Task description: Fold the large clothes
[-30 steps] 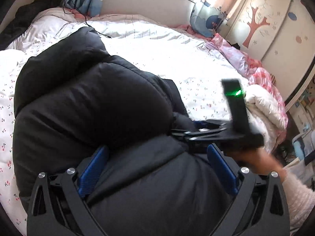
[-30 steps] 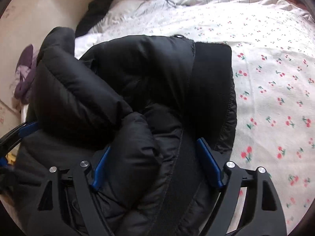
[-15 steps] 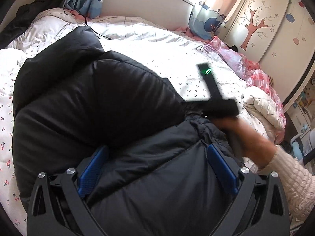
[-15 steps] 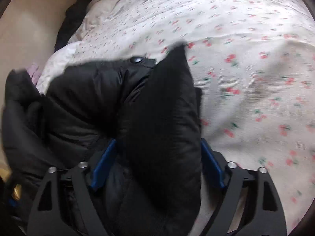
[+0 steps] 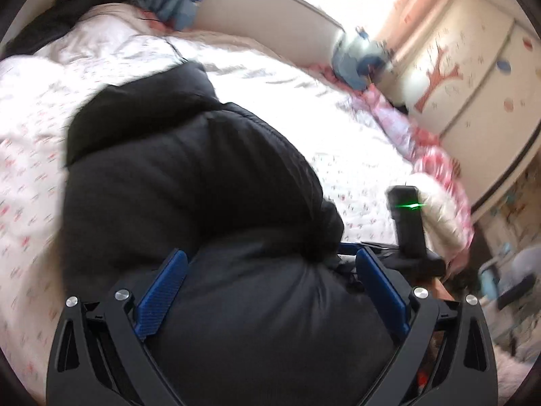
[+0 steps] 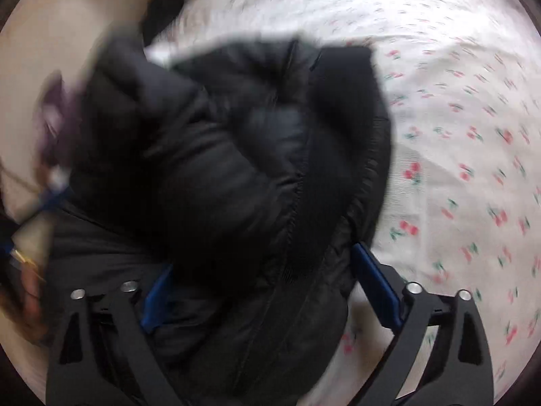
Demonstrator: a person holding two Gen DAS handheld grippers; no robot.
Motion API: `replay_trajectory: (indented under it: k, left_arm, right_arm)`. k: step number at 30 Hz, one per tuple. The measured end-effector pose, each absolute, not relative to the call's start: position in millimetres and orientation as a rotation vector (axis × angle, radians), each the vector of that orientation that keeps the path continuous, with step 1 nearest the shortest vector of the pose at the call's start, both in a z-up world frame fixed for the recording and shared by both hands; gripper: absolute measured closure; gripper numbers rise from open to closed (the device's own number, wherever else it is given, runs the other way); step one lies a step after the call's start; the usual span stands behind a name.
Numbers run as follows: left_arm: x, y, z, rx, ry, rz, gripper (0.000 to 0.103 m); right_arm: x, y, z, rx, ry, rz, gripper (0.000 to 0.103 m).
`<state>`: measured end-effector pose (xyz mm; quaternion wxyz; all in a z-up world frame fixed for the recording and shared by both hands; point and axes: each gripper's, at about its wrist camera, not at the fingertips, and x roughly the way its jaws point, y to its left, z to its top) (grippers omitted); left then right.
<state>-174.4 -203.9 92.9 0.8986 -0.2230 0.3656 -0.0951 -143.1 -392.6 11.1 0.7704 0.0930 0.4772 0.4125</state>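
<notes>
Left wrist view: the black puffer jacket (image 5: pixel 189 182) lies bunched on the bed (image 5: pixel 355 142), over a white cherry-print cover. The left claw (image 5: pixel 270 291) stands wide, and a padded fold of the jacket bulges between its blue pads (image 5: pixel 162 294). Whether the pads press on the fabric cannot be told; the picture is blurred. The right claw (image 5: pixel 351 262) is only partly seen at the jacket's right edge, below its upright black housing with the green light (image 5: pixel 407 216). A wardrobe with a tree motif (image 5: pixel 473 77) stands beyond the bed.

Right wrist view: the jacket (image 6: pixel 236 155) is doubled over itself, its ribbed band (image 6: pixel 351 128) running down the right side of the heap. The right claw (image 6: pixel 267 287) has just been opening and now stands wide. The jacket fills the gap, yet the right pad (image 6: pixel 375 284) stands clear of the fabric, with bed cover (image 6: pixel 473 169) visible beside it. This reads as a release.

Assessment: the garment appears folded into a compact bundle, though lumpy and uneven. Remaining work is probably pressing flat, squaring the edges, and possibly one further fold.
</notes>
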Motion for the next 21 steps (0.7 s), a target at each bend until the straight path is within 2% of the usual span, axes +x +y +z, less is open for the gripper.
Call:
replay_trajectory:
  k: [4, 7, 11, 16, 21]
  left_arm:
    - [-205, -133, 83, -0.583, 0.756, -0.096, 0.007]
    - [-209, -92, 49, -0.761, 0.832, -0.022, 0.007]
    - [-197, -90, 22, -0.88, 0.846, -0.111, 0.007]
    - [-158, -109, 59, -0.656, 0.83, -0.117, 0.007]
    - [-158, -112, 63, -0.489, 0.916, -0.143, 0.007]
  right_arm:
    - [-156, -439, 23, 0.378, 1.003, 0.915, 0.013]
    - [-158, -441, 9, 0.413, 1.088, 0.945, 0.013]
    - [-163, -422, -12, 0.52, 1.206, 1.057, 0.011]
    - [-170, -379, -13, 0.646, 1.159, 1.209, 0.008]
    - [-179, -389, -16, 0.509, 1.211, 1.154, 0.008]
